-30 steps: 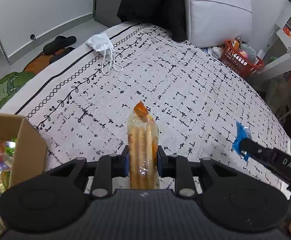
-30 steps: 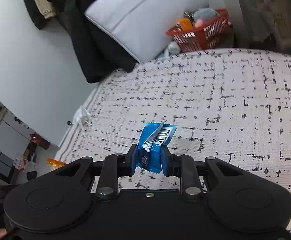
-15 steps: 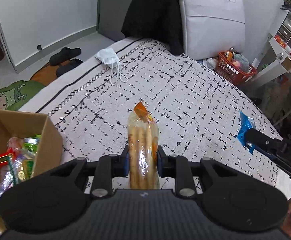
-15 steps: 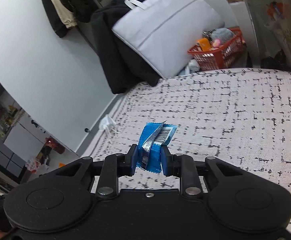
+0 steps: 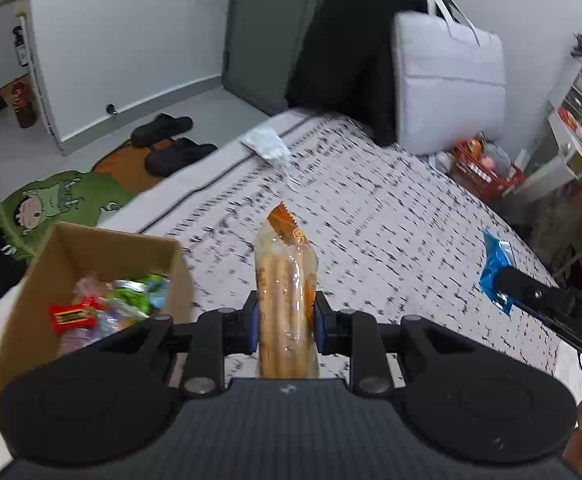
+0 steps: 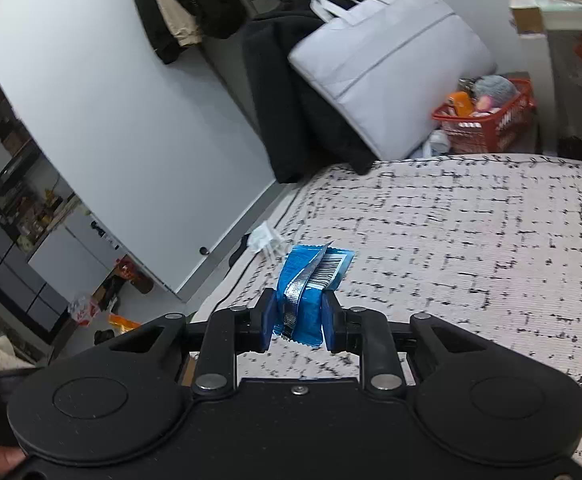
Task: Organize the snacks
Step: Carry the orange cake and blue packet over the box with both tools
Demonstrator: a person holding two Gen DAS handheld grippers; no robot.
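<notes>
My left gripper (image 5: 285, 326) pinches the breadstick packet (image 5: 285, 300) upright, clear of the bedspread (image 5: 391, 232), for carrying. At ten o'clock of it, the cardboard box (image 5: 91, 248) holds mixed wrapped snacks (image 5: 107, 308). My right gripper (image 6: 297, 326) pinches the blue packet (image 6: 307, 292); I judge both packets boxward bound.

Between the black left gripper (image 5: 285, 322) and its blue pads sits a clear packet of tan biscuit sticks (image 5: 286, 312) with an orange top; to its left a brown cardboard box (image 5: 91, 258) holds red and green wrappers. The black right gripper (image 6: 299, 322) clamps a blue packet (image 6: 305, 292) with a silver seam and a black-and-white barcode. Beyond both lies a white bedspread (image 6: 471, 248) with black dashes.
</notes>
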